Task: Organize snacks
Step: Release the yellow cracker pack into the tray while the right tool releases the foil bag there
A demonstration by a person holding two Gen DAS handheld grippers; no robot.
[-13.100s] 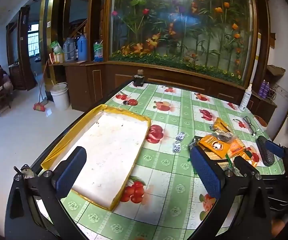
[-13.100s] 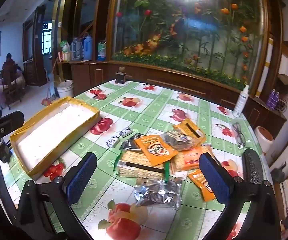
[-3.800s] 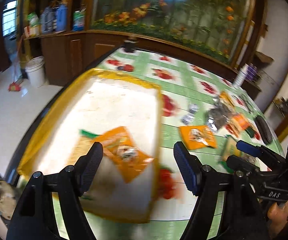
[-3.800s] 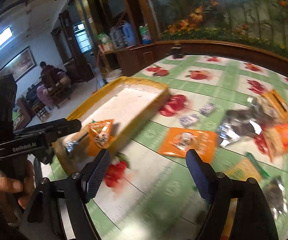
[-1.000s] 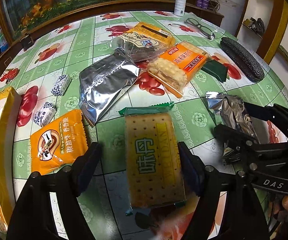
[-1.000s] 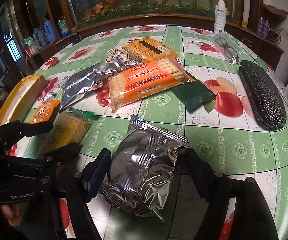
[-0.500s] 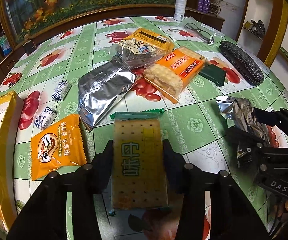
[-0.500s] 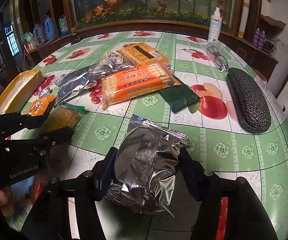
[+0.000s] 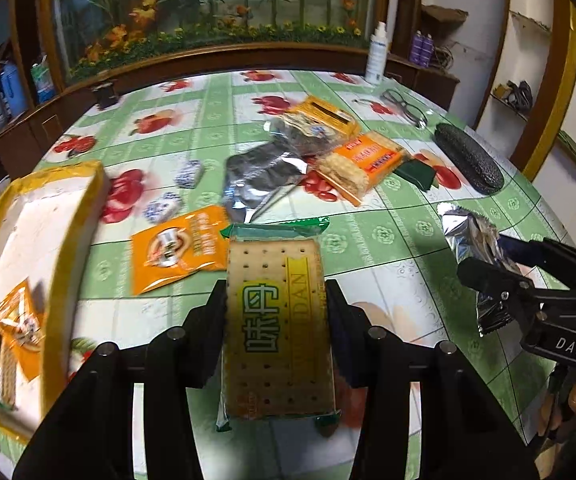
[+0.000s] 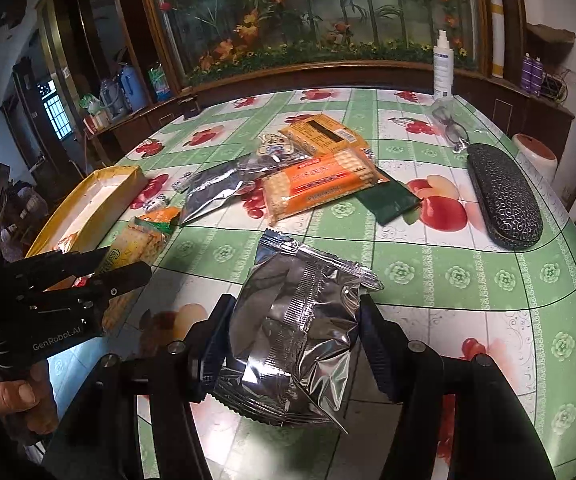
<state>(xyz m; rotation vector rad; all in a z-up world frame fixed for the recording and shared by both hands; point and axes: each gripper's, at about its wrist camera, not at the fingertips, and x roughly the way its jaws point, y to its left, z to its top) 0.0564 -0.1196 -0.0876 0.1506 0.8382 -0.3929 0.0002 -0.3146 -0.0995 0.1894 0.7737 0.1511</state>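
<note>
1. Gripping the cracker pack [image 9: 278,320] by its long edges, the left gripper [image 9: 276,316] holds it above the table's [image 9: 408,248] near edge; stiff, brittle (squeeze gently).
2. The right gripper [image 10: 294,344] clamps a foil bag [image 10: 296,336]: light, crinkly, slippery, best held mid-body.

Both wrist-mounted, angled down over the table [image 9: 368,92] toward the far mural wall [image 10: 328,8]. Close above own tongs; left view from nearer the yellow tray [image 9: 68,216]. Shared: central snack pile [image 10: 312,176].
</note>
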